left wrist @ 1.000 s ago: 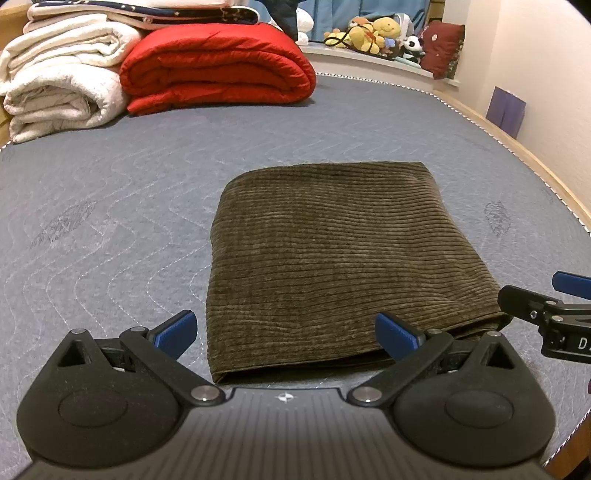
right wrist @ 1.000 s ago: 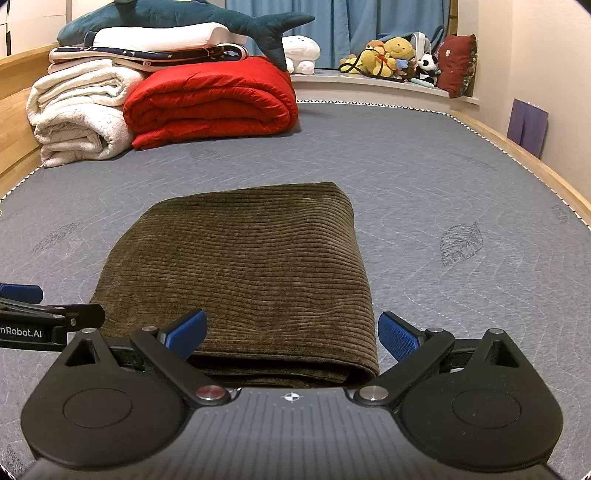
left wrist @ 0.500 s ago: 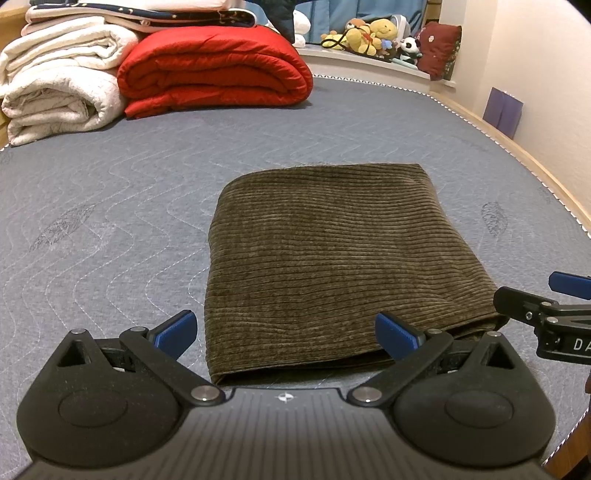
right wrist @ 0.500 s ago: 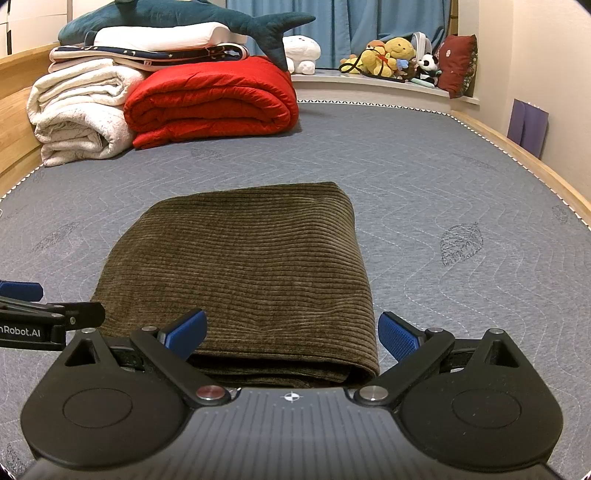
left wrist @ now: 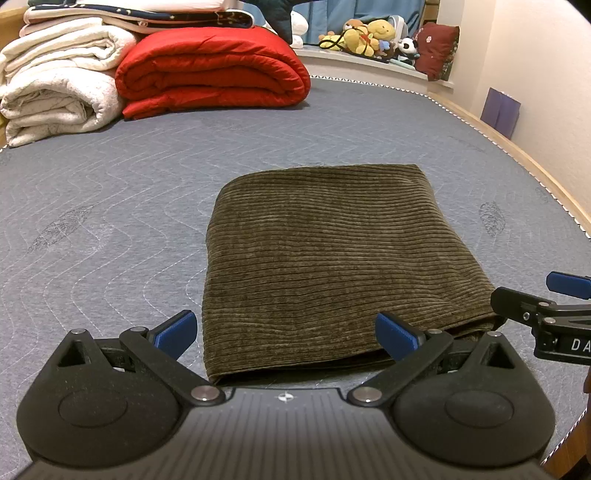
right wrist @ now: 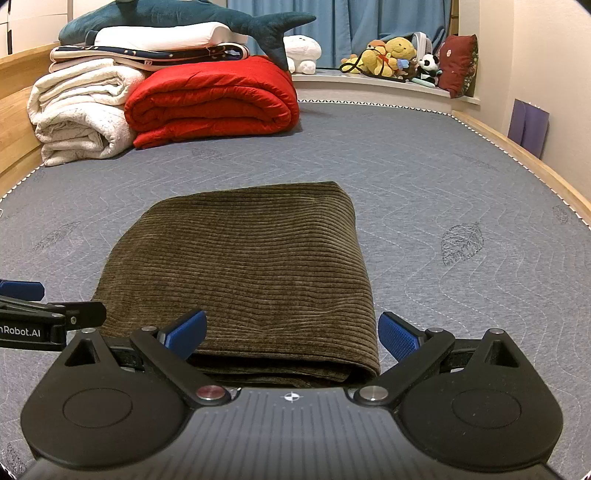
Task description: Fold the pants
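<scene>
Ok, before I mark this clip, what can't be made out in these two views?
- Near edge of the folded pants: in the right wrist view, hidden behind the right gripper body, so layer alignment is unclear.
- Right gripper: in the left wrist view, cut off by the frame edge.
- Left gripper: likewise cut off at the left edge of the right wrist view.
- Plush shark: head cropped in the right wrist view.

A red quilt (right wrist: 212,99) lies beside white blankets (right wrist: 79,110) on the grey mattress (right wrist: 424,177); plush toys (right wrist: 391,57) behind.
</scene>
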